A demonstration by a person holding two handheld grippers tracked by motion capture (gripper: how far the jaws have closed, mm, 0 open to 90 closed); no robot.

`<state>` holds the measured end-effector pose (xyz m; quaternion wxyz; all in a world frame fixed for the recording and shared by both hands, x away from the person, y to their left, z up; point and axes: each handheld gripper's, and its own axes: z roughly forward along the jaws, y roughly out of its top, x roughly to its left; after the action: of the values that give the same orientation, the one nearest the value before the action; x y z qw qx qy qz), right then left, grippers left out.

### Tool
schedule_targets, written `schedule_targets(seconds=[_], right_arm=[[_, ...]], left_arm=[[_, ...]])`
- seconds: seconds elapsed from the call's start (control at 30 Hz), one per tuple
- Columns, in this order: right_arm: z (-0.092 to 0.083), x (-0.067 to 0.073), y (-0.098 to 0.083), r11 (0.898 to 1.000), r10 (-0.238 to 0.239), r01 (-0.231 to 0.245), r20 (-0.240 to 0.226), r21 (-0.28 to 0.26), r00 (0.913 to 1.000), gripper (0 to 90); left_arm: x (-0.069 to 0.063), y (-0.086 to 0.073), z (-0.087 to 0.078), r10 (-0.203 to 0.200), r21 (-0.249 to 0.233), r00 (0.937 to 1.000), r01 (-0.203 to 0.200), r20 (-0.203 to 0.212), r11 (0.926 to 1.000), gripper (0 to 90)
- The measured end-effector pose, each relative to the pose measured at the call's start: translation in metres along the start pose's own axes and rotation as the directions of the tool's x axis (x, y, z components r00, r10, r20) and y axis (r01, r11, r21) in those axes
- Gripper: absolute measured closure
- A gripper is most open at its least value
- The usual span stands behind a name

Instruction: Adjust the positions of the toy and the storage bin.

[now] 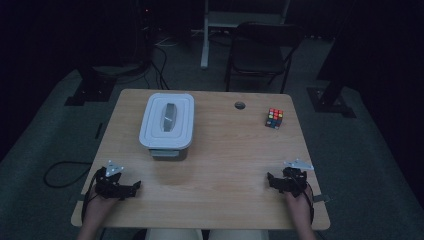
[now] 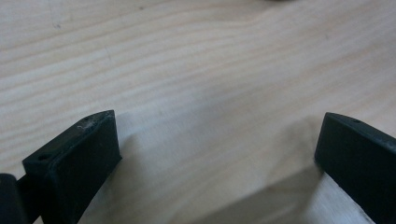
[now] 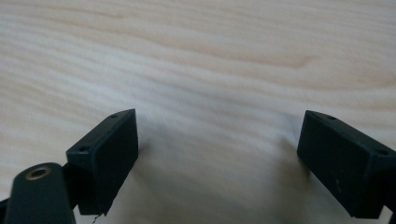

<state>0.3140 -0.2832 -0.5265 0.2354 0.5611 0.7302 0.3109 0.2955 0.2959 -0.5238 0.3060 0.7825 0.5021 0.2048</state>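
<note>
A white lidded plastic box (image 1: 167,122) with a grey handle on its lid stands on the wooden table (image 1: 220,165), left of centre toward the back. A colourful puzzle cube (image 1: 274,118) sits at the back right. My left gripper (image 1: 134,187) rests near the front left edge, held by a hand. My right gripper (image 1: 271,178) rests near the front right. In the left gripper view the left gripper (image 2: 217,135) is open over bare wood. In the right gripper view the right gripper (image 3: 219,133) is open too, with nothing between its jaws.
A small round hole (image 1: 240,105) sits in the table near its back edge. Behind the table stand a dark folding chair (image 1: 260,52) and a white frame leg (image 1: 204,40). Cables (image 1: 60,172) lie on the grey floor at the left.
</note>
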Motion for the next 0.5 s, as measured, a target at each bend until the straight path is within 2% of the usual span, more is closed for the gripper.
schedule_targets(seconds=[0.1,0.17,0.23,0.5], right_arm=[[0.003,0.005,0.005,1.000,0.005,-0.005,-0.016,-0.013,0.9999,12.6],[0.007,0.015,0.012,1.000,-0.018,0.017,-0.045,-0.024,0.9988,12.6],[0.010,0.023,0.018,0.999,-0.044,0.042,-0.055,-0.032,0.9975,12.6],[0.030,0.054,0.041,0.994,-0.103,0.098,-0.129,-0.043,0.9863,12.6]], left_arm=[[0.000,0.003,0.001,0.012,-0.023,0.9998,-0.011,0.018,0.9997,0.7],[-0.001,0.008,0.003,0.040,-0.014,0.9992,-0.040,0.005,0.9991,0.7],[0.000,0.011,0.005,0.051,-0.009,0.9986,-0.052,-0.013,0.9986,0.7],[0.010,0.022,0.017,0.026,-0.011,0.9995,-0.026,-0.018,0.9996,0.7]])
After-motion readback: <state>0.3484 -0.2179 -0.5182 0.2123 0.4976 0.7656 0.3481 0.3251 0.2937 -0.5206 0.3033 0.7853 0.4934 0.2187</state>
